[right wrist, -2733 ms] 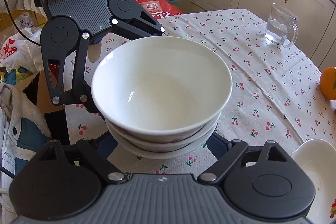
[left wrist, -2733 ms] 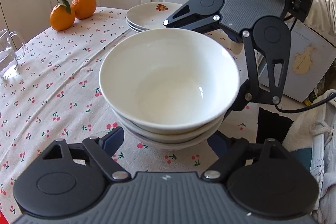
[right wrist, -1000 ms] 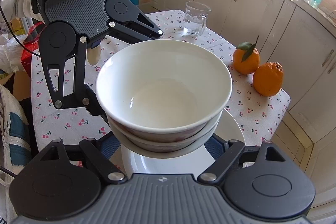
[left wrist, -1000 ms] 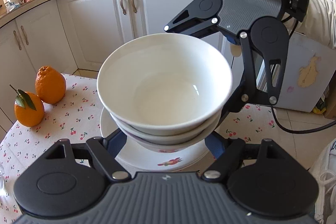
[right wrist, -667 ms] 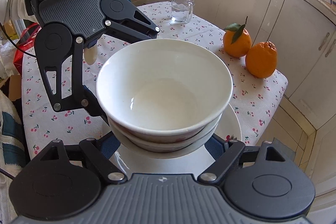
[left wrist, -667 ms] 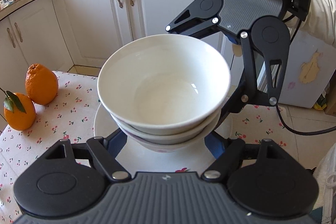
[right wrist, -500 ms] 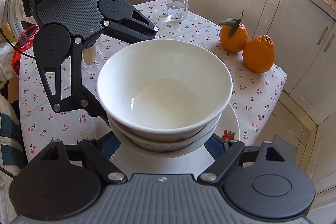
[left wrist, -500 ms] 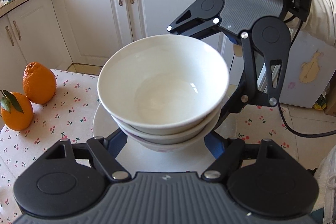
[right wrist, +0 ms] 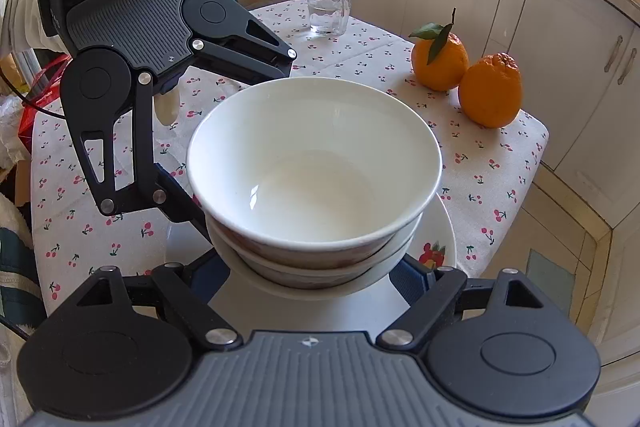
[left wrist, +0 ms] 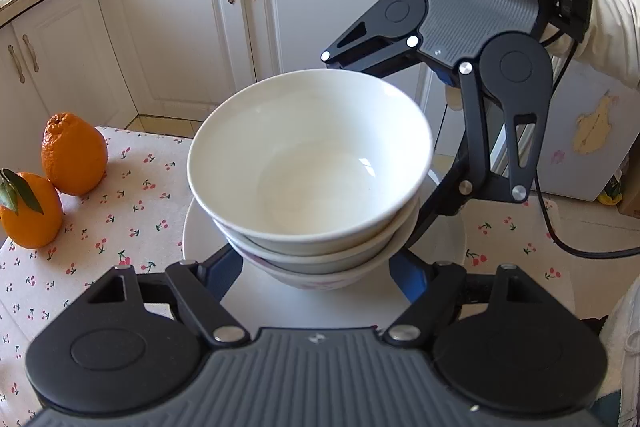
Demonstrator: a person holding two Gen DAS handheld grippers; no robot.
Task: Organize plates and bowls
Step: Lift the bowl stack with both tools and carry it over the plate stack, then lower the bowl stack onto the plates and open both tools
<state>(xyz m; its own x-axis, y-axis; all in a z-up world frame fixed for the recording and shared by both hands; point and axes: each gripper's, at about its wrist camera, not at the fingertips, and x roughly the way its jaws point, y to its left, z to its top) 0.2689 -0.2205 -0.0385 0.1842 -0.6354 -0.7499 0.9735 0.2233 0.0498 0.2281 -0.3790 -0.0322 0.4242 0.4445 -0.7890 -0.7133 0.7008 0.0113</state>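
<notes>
While both tools cradle it from opposite sides, the stack of bowls (left wrist: 310,183) sits over the plates (right wrist: 434,247).

The left tool (left wrist: 316,273) and the right tool (right wrist: 312,275) each have their fingers spread wide around the lowest bowl, clamped on the stack. On the cherry-print surface (right wrist: 472,167) stand two oranges (right wrist: 466,77) and a glass mug (right wrist: 329,9) well apart.

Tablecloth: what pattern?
White tablecloth with small red cherry print; clearest in the right wrist view.
</notes>
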